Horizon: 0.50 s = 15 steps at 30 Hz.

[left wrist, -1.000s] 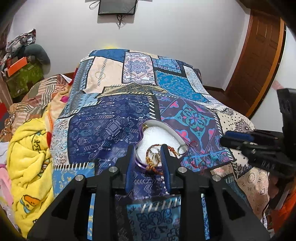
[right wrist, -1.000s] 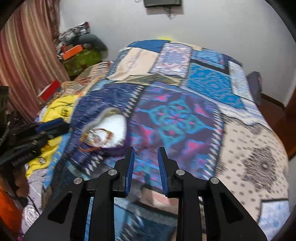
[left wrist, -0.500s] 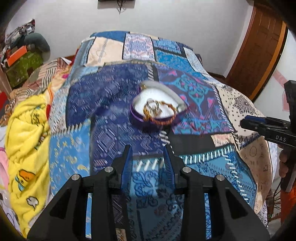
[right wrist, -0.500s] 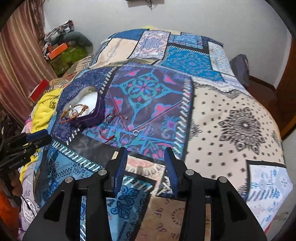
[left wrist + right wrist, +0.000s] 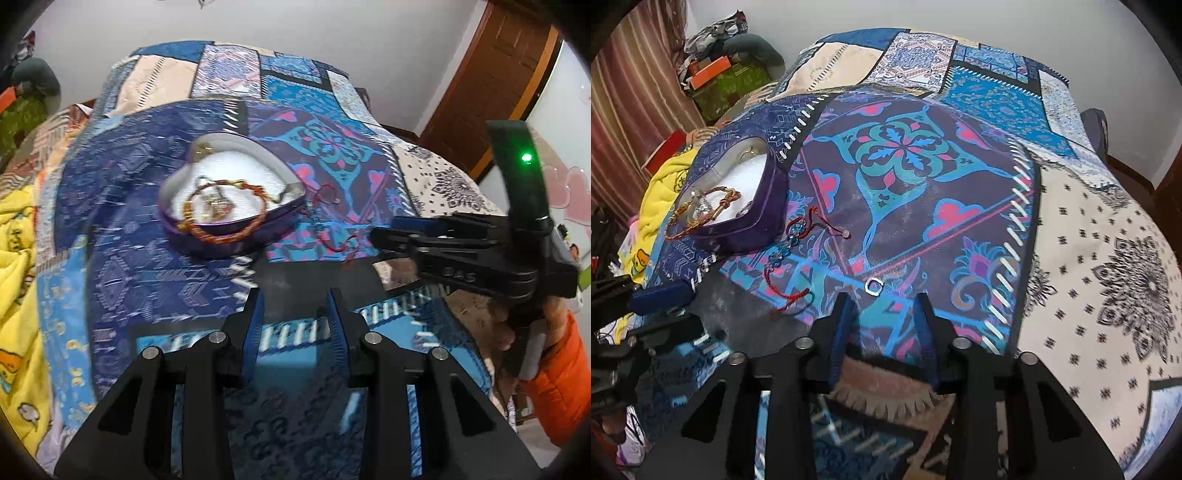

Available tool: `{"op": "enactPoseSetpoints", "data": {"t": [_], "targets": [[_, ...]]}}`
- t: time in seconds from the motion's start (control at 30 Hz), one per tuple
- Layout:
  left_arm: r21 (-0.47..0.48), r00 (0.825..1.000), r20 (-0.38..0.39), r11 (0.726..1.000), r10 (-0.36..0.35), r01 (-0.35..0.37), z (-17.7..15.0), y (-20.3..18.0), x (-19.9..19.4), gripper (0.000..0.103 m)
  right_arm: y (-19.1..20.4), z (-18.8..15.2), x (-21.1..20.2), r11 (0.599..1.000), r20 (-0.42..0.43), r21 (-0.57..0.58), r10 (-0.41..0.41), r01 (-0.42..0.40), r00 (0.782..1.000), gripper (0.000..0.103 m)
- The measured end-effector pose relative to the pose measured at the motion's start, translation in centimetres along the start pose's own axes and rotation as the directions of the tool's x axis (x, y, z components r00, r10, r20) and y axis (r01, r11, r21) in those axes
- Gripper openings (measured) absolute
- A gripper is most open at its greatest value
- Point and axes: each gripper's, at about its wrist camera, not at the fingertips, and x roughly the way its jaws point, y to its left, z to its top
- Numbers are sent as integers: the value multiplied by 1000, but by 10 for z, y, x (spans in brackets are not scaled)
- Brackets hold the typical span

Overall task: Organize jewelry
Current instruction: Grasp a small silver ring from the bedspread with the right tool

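Backed off from the heart-shaped purple box point(image 5: 236, 192) now, left gripper point(image 5: 295, 325) hanging low over the patchwork bedspread point(image 5: 147, 258), jaws parted and empty. A second ago sitting right at the box rim with the orange braided bracelet point(image 5: 225, 218) between the fingers; now clear of it, bracelet left draped half inside, half over the near wall. So, one piece delivered, though looks sloppy and might slide out.

Right gripper point(image 5: 882, 321) also spread wide, holding nothing, swung in closer over the purple-and-teal panel than half a second back. Directly ahead of its fingertips, a small silver ring point(image 5: 874, 286) lying flat on the cloth. Just to the left, a red cord bracelet with blue beads point(image 5: 792, 240) sprawled beside the box point(image 5: 753, 206), touching nothing but fabric.

Reads as a hand-over between steps: left done, right lining up. Two items outside the box at least. Ring likely next, tiny and flat, tricky to pinch off soft bedding.
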Motion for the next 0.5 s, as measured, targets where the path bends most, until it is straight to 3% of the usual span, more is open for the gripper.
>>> {"op": "enactPoseSetpoints", "data": {"t": [0.33, 0.5], "targets": [[-17, 1000, -13, 1000, -12, 12, 14, -5, 17, 34, 9, 0, 4, 999, 28, -42, 12, -11, 1000, 9], [-17, 1000, -26, 1000, 1, -2, 20, -10, 26, 34, 11, 1, 4, 999, 31, -50, 0, 2, 1000, 8]]}}
